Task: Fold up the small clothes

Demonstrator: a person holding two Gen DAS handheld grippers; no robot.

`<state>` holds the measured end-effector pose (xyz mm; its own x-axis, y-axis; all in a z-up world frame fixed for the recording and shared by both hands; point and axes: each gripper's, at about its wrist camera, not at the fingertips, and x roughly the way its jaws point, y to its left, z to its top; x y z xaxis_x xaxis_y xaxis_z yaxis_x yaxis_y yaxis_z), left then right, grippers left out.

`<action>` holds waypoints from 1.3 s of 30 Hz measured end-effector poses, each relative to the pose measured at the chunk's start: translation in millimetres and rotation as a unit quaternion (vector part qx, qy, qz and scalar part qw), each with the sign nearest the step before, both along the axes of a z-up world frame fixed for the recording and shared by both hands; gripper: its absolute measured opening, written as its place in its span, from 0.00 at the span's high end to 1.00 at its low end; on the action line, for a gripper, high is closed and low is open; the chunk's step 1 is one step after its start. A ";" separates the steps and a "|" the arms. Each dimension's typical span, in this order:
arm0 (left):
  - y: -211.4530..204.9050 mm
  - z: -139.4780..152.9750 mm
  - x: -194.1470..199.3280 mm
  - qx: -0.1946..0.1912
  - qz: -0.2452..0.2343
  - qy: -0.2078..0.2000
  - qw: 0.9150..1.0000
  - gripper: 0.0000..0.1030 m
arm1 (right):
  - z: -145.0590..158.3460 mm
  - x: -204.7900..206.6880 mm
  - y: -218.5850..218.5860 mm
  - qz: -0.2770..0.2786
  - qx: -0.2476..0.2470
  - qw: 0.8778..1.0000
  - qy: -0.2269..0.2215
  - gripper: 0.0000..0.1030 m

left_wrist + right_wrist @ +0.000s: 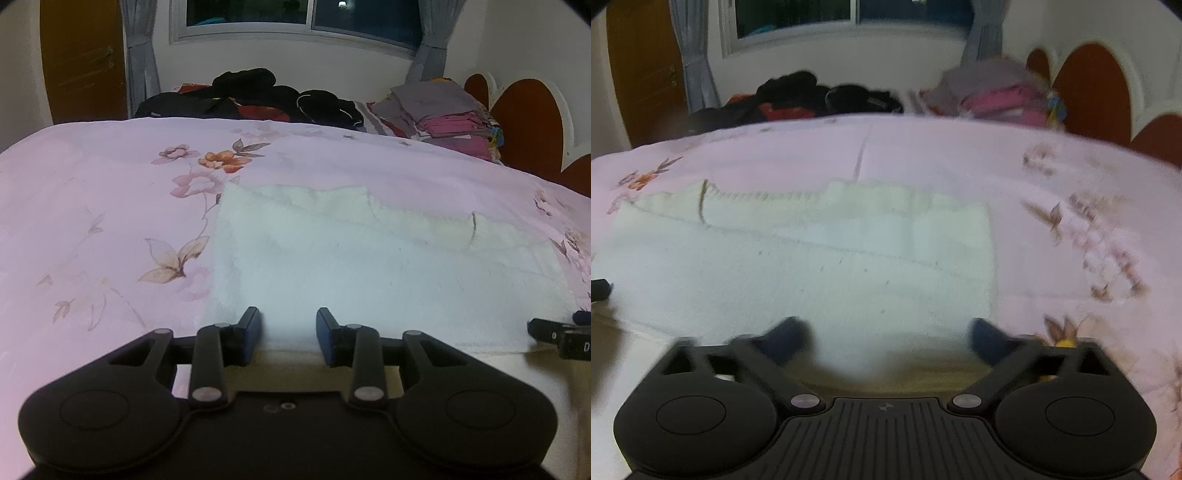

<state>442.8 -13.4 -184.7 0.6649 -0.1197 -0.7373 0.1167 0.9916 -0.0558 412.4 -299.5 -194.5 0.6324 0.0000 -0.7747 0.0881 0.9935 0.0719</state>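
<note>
A white knitted garment (pixel 369 266) lies spread flat on the pink flowered bedspread (pixel 92 206), its near edge at the edge of the bed. The left gripper (pixel 289 334) hovers over that near edge with a narrow gap between its fingers and nothing clamped. The right gripper (pixel 890 341) stands wide apart above the same edge, holding nothing, while folded clothes (pixel 447 114) and a dark heap (pixel 258 96) sit at the far side.

Dim indoor light with a cool cast falls from above; the dark glass window (pixel 295 14) gives no daylight. The left wrist view is fairly sharp, the right wrist view smeared by motion blur. Both bow strongly at the edges, with black corners. The fuzzy white knitted garment (pixel 369 266) looks washed out.
</note>
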 end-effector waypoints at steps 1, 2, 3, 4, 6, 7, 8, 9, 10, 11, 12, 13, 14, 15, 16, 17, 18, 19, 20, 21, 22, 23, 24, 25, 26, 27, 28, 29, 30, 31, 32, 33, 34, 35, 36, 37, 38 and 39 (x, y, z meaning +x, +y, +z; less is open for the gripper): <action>-0.6 1.1 -4.0 0.003 0.002 -0.001 1.000 0.68 | 0.9 -0.9 -1.5 0.005 0.003 1.000 0.000 0.00; -0.9 2.2 -8.3 0.004 0.003 -0.001 1.000 0.68 | 1.5 -1.3 -3.1 0.008 0.007 1.000 0.001 0.00; -1.4 4.0 -13.1 0.003 0.005 -0.001 1.000 0.68 | 1.6 -1.7 -5.0 0.010 0.013 1.000 0.001 0.00; -1.3 5.6 -18.2 0.002 0.007 0.000 1.000 0.67 | 1.6 -2.4 -7.5 0.013 0.021 1.000 0.000 0.00; -1.0 6.9 -27.9 -0.002 0.009 0.005 1.000 0.66 | 3.4 -4.5 -12.0 0.019 0.036 0.999 0.000 0.00; -1.4 7.3 -33.0 -0.001 0.010 0.008 1.000 0.66 | 3.7 -5.7 -13.7 0.024 0.040 0.999 0.001 0.00; -2.0 7.5 -39.1 0.001 0.012 0.010 1.000 0.66 | 3.9 -7.1 -12.7 0.036 0.033 0.999 0.005 0.00; -2.1 8.0 -44.6 0.002 0.014 0.012 1.000 0.66 | 4.9 -8.7 -9.0 0.053 0.017 0.998 0.011 0.00; -2.1 9.1 -50.0 0.002 0.016 0.013 1.000 0.66 | 7.8 -12.5 -5.1 0.068 0.000 0.998 0.015 0.00; -1.7 10.9 -56.6 -0.001 0.019 0.014 1.000 0.66 | 12.2 -19.2 -4.4 0.067 -0.001 0.998 0.006 0.00; -0.9 13.4 -63.4 -0.004 0.019 0.015 1.000 0.66 | 17.4 -29.1 -5.5 0.069 0.012 0.997 -0.011 0.00; -0.7 16.5 -70.3 -0.005 0.016 0.015 1.000 0.65 | 22.5 -39.4 -6.2 0.075 0.028 0.997 -0.024 0.00; -0.6 19.6 -77.4 -0.004 0.012 0.013 1.000 0.64 | 26.7 -49.7 -5.9 0.081 0.037 0.996 -0.032 0.00; 0.1 23.3 -85.5 -0.001 0.007 0.012 1.000 0.63 | 29.5 -59.3 -4.9 0.084 0.039 0.995 -0.034 0.00; 1.1 26.4 -92.3 -0.001 0.003 0.011 1.000 0.61 | 31.7 -69.4 -3.2 0.086 0.039 0.995 -0.034 0.00; 2.8 29.5 -99.2 -0.004 0.000 0.012 1.000 0.59 | 33.8 -80.2 -1.4 0.087 0.039 0.995 -0.035 0.00; 3.9 32.0 -105.3 -0.007 -0.004 0.013 1.000 0.56 | 35.8 -90.8 0.0 0.086 0.040 0.995 -0.036 0.00; 5.7 34.8 -112.9 -0.009 -0.009 0.013 1.000 0.54 | 38.4 -102.8 1.4 0.085 0.040 0.995 -0.039 0.00; 6.8 36.6 -119.1 -0.010 -0.013 0.012 1.000 0.53 | 41.6 -115.2 2.5 0.082 0.043 0.995 -0.047 0.00; 7.5 38.5 -125.5 -0.011 -0.018 0.012 1.000 0.50 | 45.4 -127.2 3.4 0.078 0.047 0.994 -0.053 0.00; 8.5 39.7 -132.2 -0.014 -0.023 0.012 1.000 0.49 | 49.2 -138.9 4.5 0.074 0.051 0.994 -0.059 0.00; 9.9 40.8 -138.9 -0.016 -0.028 0.012 0.999 0.49 | 53.3 -150.3 6.6 0.068 0.050 0.994 -0.064 0.00; 11.3 41.7 -146.4 -0.019 -0.034 0.012 0.999 0.49 | 57.1 -161.6 9.7 0.063 0.047 0.994 -0.069 0.00; 12.4 42.1 -153.6 -0.022 -0.039 0.013 0.999 0.48 | 60.4 -173.3 14.9 0.061 0.043 0.995 -0.073 0.00; 13.1 42.3 -160.2 -0.024 -0.043 0.016 0.999 0.48 | 63.5 -183.4 20.1 0.060 0.040 0.995 -0.074 0.00; 13.5 42.4 -166.6 -0.029 -0.048 0.018 0.998 0.48 | 65.5 -194.2 24.9 0.059 0.038 0.995 -0.075 0.00; 14.5 42.5 -173.5 -0.033 -0.054 0.019 0.998 0.48 | 67.1 -203.8 30.3 0.058 0.037 0.995 -0.076 0.00; 15.5 42.2 -181.7 -0.034 -0.061 0.019 0.997 0.48 | 68.5 -213.0 36.7 0.059 0.033 0.995 -0.075 0.00; 16.3 41.7 -187.5 -0.032 -0.067 0.019 0.997 0.48 | 69.5 -220.9 43.0 0.060 0.027 0.995 -0.075 0.00; 17.2 41.2 -195.0 -0.030 -0.075 0.018 0.997 0.48 | 70.9 -228.6 48.0 0.060 0.019 0.995 -0.076 0.00; 17.9 40.9 -200.3 -0.029 -0.080 0.018 0.996 0.48 | 72.5 -236.7 52.4 0.058 0.016 0.995 -0.078 0.00; 19.6 40.4 -205.6 -0.028 -0.083 0.019 0.996 0.48 | 74.0 -244.2 56.4 0.056 0.016 0.995 -0.080 0.00; 21.9 40.0 -210.5 -0.029 -0.086 0.020 0.996 0.48 | 75.6 -251.3 59.6 0.053 0.017 0.995 -0.081 0.00; 24.6 40.1 -215.5 -0.031 -0.088 0.021 0.995 0.48 | 77.0 -258.5 62.4 0.051 0.017 0.995 -0.082 0.00; 26.9 40.5 -219.6 -0.032 -0.089 0.021 0.995 0.48 | 77.6 -265.1 64.6 0.049 0.014 0.995 -0.082 0.00; 29.4 40.8 -224.1 -0.031 -0.092 0.020 0.995 0.48 | 78.3 -271.6 67.1 0.047 0.009 0.995 -0.083 0.00; 31.4 41.0 -228.1 -0.029 -0.093 0.019 0.995 0.48 | 78.3 -277.5 67.0 0.045 0.007 0.996 -0.081 0.00; 34.0 41.6 -232.3 -0.028 -0.095 0.018 0.995 0.48 | 77.9 -281.2 67.1 0.042 0.007 0.996 -0.080 0.00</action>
<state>210.5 20.6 -143.1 0.6004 -0.2822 -0.7483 0.2985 0.9471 -0.1176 131.1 -232.4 -116.6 0.7445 0.0681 -0.6641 -0.0091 0.9957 0.0919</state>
